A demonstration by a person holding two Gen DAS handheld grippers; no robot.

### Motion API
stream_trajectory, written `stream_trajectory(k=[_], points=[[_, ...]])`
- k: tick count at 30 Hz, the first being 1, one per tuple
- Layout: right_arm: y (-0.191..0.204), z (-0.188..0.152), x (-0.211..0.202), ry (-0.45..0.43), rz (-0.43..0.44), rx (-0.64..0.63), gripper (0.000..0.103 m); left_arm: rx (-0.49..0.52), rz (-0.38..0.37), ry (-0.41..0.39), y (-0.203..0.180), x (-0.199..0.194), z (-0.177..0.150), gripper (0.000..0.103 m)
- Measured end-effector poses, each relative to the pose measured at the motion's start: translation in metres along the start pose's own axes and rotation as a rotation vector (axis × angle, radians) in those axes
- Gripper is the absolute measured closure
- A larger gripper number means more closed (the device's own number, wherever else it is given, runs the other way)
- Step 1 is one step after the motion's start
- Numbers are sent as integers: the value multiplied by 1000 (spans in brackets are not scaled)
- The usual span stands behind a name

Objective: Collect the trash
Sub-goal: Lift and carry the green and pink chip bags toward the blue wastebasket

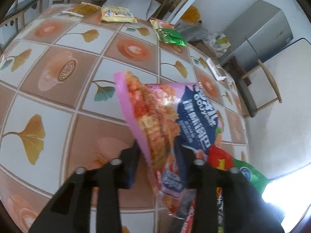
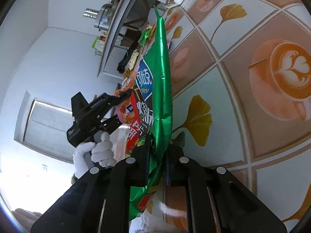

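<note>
The left hand-held gripper [image 1: 159,167] pinches a crinkly pink foil snack wrapper [image 1: 165,120], lifted above the tiled-pattern desk [image 1: 58,101]. On the right, the right hand-held gripper [image 2: 157,163] is clamped on a shiny green foil crisp bag [image 2: 161,81], also held up off the desk. Both look light, limp and slippery, so I'd grip the crimped seams. More wrappers lie at the far edge: a yellow packet [image 1: 116,14] and a small green foil wrapper [image 1: 172,36]. No bin shows anywhere, and the wrappers' lower ends are hidden behind the jaws.

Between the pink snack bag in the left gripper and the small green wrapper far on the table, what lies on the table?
In the left wrist view, only bare patterned tablecloth lies between the pink snack bag and the small green wrapper.
</note>
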State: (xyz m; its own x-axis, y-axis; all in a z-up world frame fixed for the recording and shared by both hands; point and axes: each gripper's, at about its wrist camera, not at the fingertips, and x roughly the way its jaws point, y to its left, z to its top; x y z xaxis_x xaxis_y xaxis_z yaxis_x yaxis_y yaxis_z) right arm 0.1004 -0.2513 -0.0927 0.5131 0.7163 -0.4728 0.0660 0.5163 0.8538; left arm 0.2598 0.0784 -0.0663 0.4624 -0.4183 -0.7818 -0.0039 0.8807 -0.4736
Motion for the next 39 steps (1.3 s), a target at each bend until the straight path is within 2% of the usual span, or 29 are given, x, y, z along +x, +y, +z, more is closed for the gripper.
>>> stream_trajectory(k=[3, 7, 15, 19, 26, 33, 39], points=[[-3, -3, -9, -13, 16, 26, 94, -4, -1, -6, 5, -3, -4, 85], [-7, -7, -19, -43, 13, 35, 95, -5, -5, -58, 11, -19, -12, 88], [-10, -3, -61, -149, -33, 40, 95, 30, -1, -151, 19, -64, -36, 90], [-8, 0, -82, -208, -51, 35, 95, 69, -29, -196, 15, -93, -45, 90], [-2, -2, -96, -266, -67, 25, 95, 136, -72, -267, -3, -129, -55, 91], [-2, -2, -101, -310, -78, 24, 95, 244, -74, -303, -35, -138, -60, 91], [2, 2, -128, -384, -79, 15, 95, 321, -92, -311, -64, -137, -63, 91]])
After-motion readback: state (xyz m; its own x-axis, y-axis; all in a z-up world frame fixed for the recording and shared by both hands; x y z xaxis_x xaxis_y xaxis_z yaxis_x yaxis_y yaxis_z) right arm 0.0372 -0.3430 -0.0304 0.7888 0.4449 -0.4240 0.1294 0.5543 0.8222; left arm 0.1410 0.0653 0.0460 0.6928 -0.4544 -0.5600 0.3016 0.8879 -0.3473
